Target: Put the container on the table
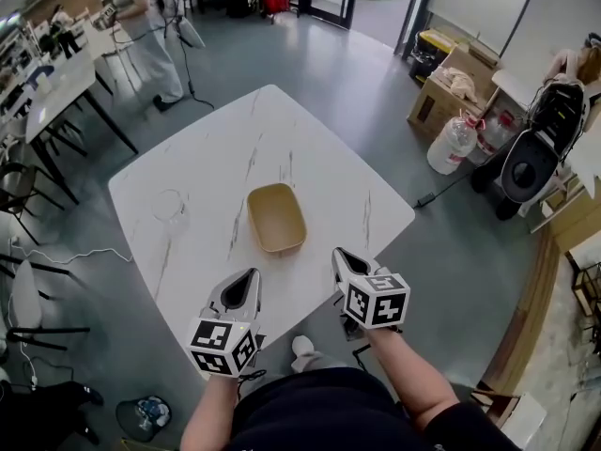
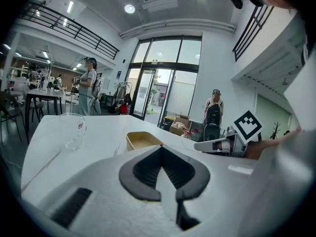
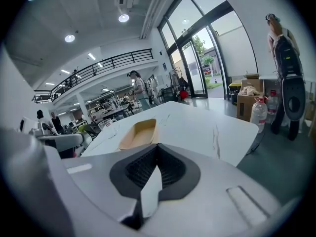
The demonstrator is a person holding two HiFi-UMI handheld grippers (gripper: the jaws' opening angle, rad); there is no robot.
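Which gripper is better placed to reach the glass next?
Left, likely. The glass stands on the left gripper's side of the table; the right gripper would have to cross past the container. Both are shut and empty.

Ahead of the grey-white left claw (image 1: 251, 273) and right claw (image 1: 340, 253), each with a cube (image 1: 223, 344) of black-and-white squares, the tan container (image 1: 276, 217) sits on the white surface (image 1: 207, 158) with thin grey streaks.

Bystander (image 1: 150, 45), head past top edge
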